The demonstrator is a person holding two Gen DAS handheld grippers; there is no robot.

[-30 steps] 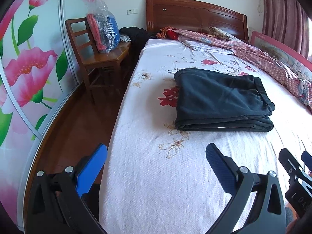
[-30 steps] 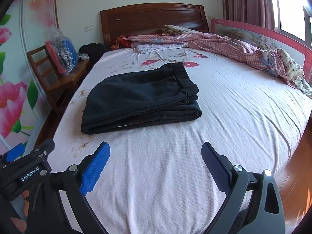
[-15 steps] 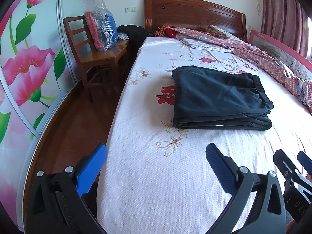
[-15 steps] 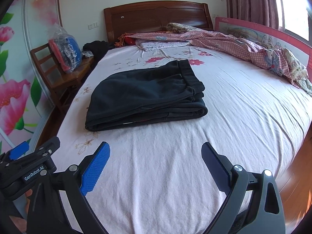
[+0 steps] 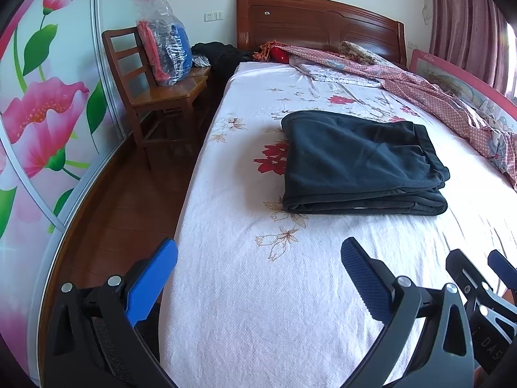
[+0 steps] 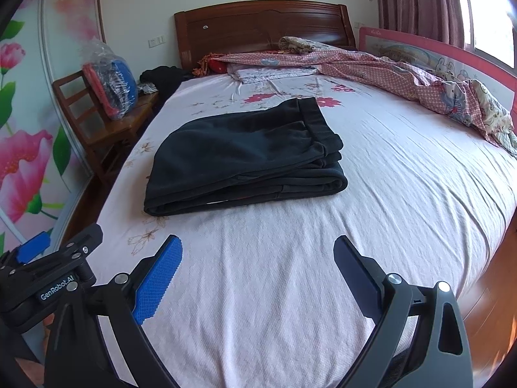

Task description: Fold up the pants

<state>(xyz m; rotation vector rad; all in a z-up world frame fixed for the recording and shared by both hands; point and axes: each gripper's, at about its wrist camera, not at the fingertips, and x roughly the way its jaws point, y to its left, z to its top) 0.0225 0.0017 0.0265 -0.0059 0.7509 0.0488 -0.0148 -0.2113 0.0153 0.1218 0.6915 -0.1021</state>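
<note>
Dark pants (image 5: 358, 161) lie folded into a flat rectangular stack on the white floral bed sheet (image 5: 258, 307); they also show in the right wrist view (image 6: 245, 158). My left gripper (image 5: 258, 258) is open and empty, held above the near end of the bed, well short of the pants. My right gripper (image 6: 258, 255) is open and empty too, beside the left one, also apart from the pants. The right gripper shows at the lower right of the left wrist view (image 5: 478, 278); the left gripper shows at the lower left of the right wrist view (image 6: 48, 262).
A wooden chair (image 5: 155, 97) with a plastic bag of clothes (image 5: 164, 51) stands left of the bed. A crumpled pink quilt (image 6: 404, 77) lies along the bed's right side by a pink rail (image 6: 452, 55). A wooden headboard (image 5: 316, 22) is behind. A floral wardrobe door (image 5: 38, 113) is at left.
Both grippers have drawn slightly back and shifted; the pants lie unchanged on the bed. Both grippers stay open.
</note>
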